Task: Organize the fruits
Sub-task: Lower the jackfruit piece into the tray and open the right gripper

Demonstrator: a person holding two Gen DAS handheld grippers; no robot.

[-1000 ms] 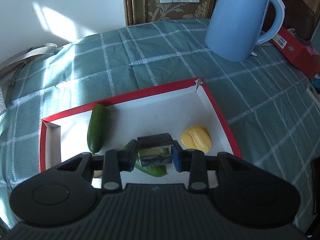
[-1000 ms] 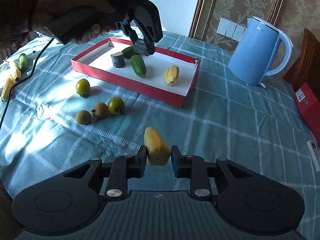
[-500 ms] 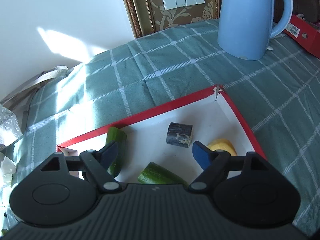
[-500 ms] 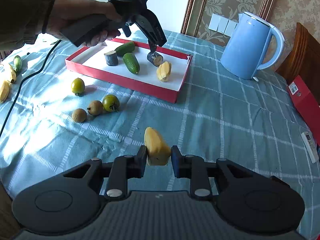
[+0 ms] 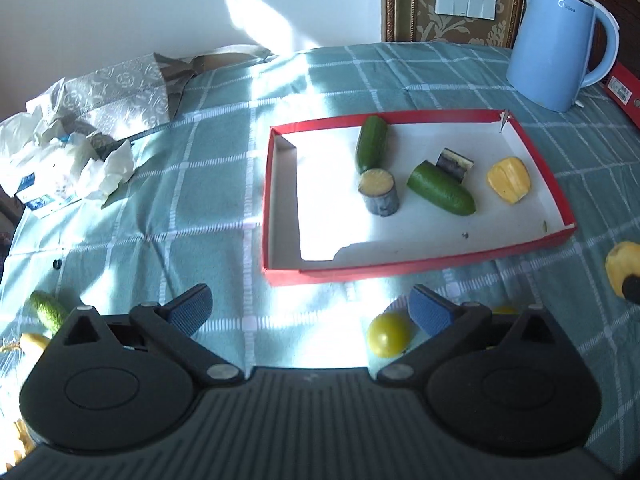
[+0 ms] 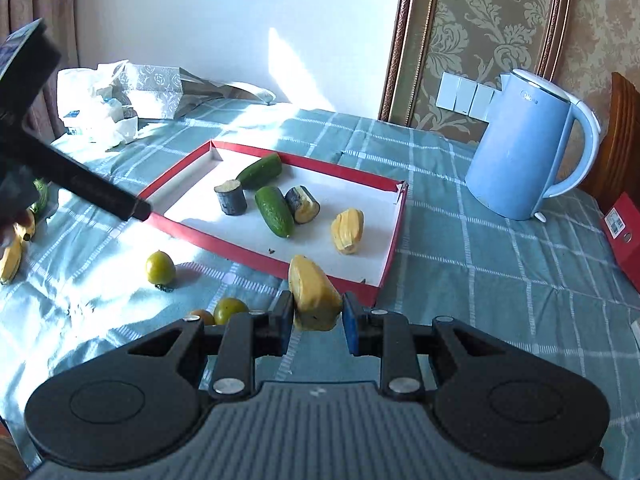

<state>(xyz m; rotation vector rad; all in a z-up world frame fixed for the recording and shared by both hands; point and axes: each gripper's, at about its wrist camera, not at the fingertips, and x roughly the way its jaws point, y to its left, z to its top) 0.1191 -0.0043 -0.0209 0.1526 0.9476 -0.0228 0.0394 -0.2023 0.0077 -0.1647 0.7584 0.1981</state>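
Note:
The red tray [image 5: 400, 270] [image 6: 256, 256] holds two cucumbers [image 5: 372, 144] [image 5: 440, 194], two dark cane pieces [image 5: 380, 192] [image 5: 454, 164] and a yellow fruit piece [image 5: 509, 180] [image 6: 348, 230]. In front of the tray's near wall, above the cloth, hangs my left gripper [image 5: 310, 306]. Its jaws are opening wide with nothing between them. My right gripper [image 6: 316, 320] is shut on another yellow fruit piece [image 6: 314, 300], close to the tray's near right corner. Round green fruits [image 5: 389, 334] [image 6: 160, 267] [image 6: 230, 310] lie on the cloth before the tray.
A blue kettle [image 5: 556, 40] [image 6: 520, 152] stands behind the tray on the right, with a red box [image 6: 624, 236] beside it. Crumpled bags [image 5: 80, 120] lie at the back left. Bananas [image 6: 12, 256] and a small cucumber [image 5: 48, 312] lie at the near left.
My left gripper let go of a dark cane piece in the tray, opened wide and drew back out of the tray. My right gripper carried its yellow piece nearer the tray.

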